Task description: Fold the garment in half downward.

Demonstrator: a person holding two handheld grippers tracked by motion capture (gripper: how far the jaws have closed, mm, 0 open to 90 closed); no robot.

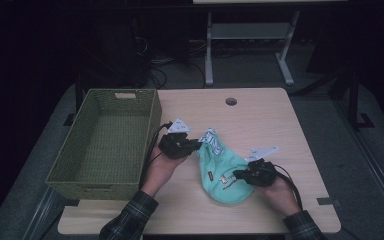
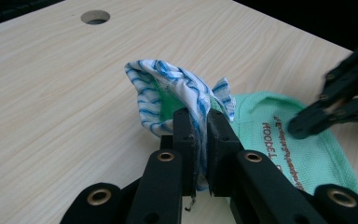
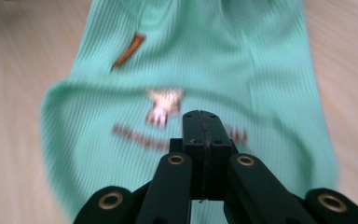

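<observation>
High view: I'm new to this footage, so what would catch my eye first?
The mint-green garment lying mid-table, its blue-striped white lining pinched in the left gripper. The right gripper, jaws shut, sits over the garment's printed front. To the left, a big empty green woven basket sits at the table's edge.

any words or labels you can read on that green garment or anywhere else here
"HOODEL": brown print on the mint green garment, seen in the left gripper view; the last letters are uncertain.
A smaller brown line beside it: too blurred to read.
Brown print under the small emblem in the right gripper view: motion-blurred, unreadable.
Small brown tag: no legible text.
Green basket and table: no text.
</observation>
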